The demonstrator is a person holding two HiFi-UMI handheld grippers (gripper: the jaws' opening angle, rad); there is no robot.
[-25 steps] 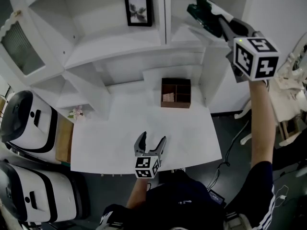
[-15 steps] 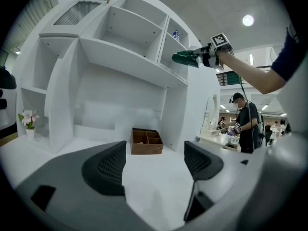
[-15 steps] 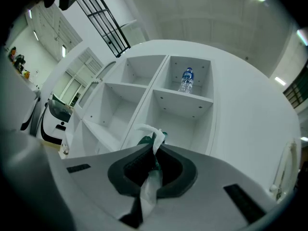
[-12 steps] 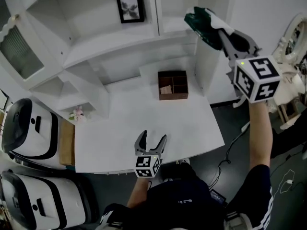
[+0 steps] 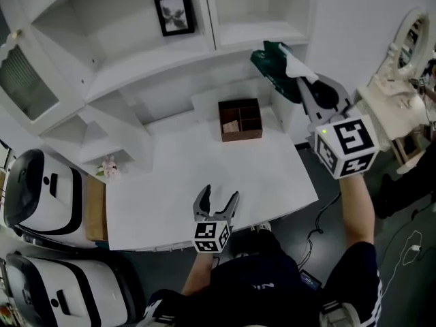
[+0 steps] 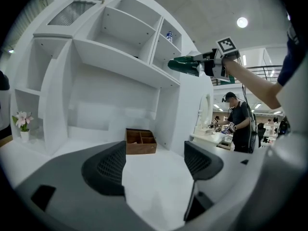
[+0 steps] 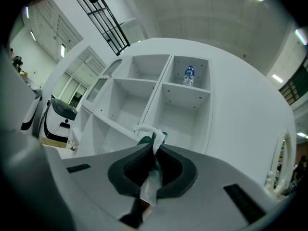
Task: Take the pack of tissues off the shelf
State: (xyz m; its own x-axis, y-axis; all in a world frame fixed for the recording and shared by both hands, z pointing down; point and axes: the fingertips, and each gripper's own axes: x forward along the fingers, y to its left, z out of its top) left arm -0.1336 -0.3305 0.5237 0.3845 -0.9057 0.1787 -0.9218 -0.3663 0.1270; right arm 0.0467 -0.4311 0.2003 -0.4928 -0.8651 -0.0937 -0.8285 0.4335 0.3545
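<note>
Right gripper has its jaws pressed together on the pack of tissues, pinching it at one thin end. The right gripper view shows the dark green pack wedged between the pads, with a white bit sticking out there. Flap or loose tissue, can't tell.

The pack is in the air, clear of the shelf, just beside the unit's right upright and above the back right corner of the tabletop. It sticks out ahead of the jaws, unsupported.

Left gripper is over the front edge of the tabletop, jaws spread, nothing between them. It's idle.

Step, as judged: removal looks done and this is the carry phase. The next move likely calls for bringing the pack down onto bare tabletop, clear of the wooden box, then opening the jaws once it rests flat. The grip is on an edge only, so go smoothly. A jerk could let the pack swing or slip.
</note>
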